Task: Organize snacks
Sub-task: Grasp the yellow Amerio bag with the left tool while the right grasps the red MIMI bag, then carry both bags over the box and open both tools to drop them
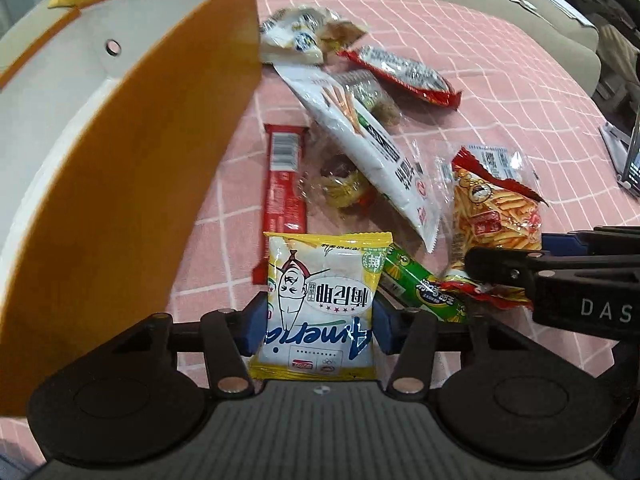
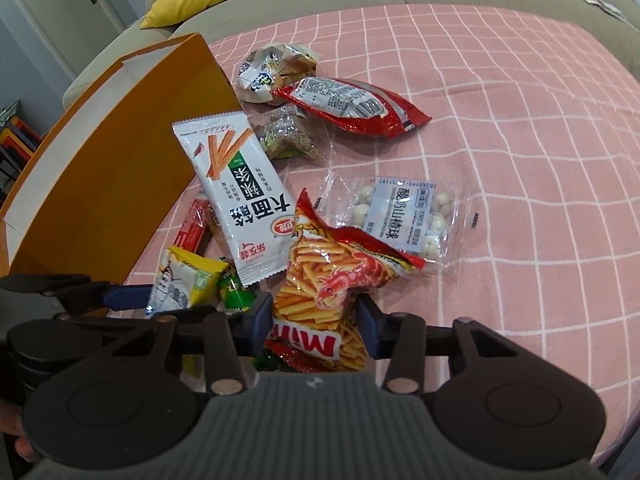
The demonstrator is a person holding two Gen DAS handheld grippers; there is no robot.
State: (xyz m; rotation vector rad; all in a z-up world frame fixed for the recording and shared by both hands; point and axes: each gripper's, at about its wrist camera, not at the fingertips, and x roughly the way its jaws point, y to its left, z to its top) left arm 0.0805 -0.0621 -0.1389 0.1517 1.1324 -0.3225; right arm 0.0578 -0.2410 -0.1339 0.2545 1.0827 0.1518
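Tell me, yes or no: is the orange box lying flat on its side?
No. The orange box stands upright beside the snacks, open top up.

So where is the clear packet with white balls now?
In the right wrist view, the clear packet of white balls lies flat on the pink checked cloth, right of centre. Its nearest neighbour is the red shrimp-stick bag, which overlaps its lower-left corner.

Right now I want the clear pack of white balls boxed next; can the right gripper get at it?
Probably not yet: the right gripper is shut on the fries bag; the white-ball pack lies uncovered beyond.
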